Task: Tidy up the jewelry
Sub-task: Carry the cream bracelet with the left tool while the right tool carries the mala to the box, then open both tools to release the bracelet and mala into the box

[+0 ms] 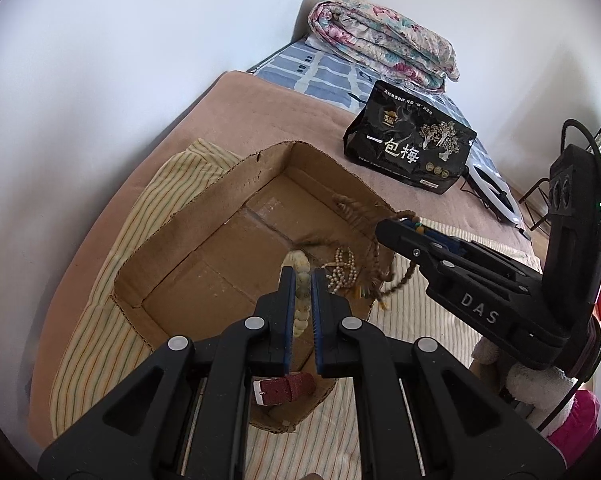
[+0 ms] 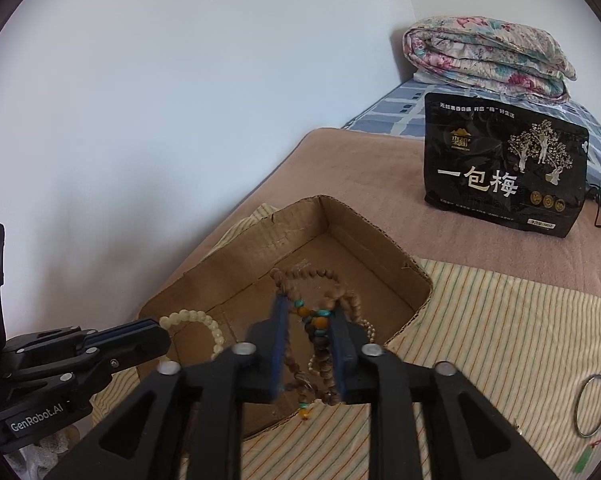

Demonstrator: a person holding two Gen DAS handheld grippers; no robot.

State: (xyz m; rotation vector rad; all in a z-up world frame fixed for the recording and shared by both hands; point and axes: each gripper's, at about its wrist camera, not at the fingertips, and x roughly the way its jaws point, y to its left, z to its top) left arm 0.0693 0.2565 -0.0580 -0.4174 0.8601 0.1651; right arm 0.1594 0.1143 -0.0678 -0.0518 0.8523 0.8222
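Cream bead bracelet [image 1: 301, 296] pinched lengthwise in left tongs [image 1: 302, 280]; right tongs [image 2: 309, 320] part-open (brown beads [image 2: 320, 344] draped between).

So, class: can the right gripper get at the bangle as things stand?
Probably, but not cleanly: the bangle lies bare on the cloth, yet brown beads hang between the right gripper's open jaws.

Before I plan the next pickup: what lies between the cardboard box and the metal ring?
Only bare striped cloth lies between the cardboard box and the metal ring, as the right wrist view shows.
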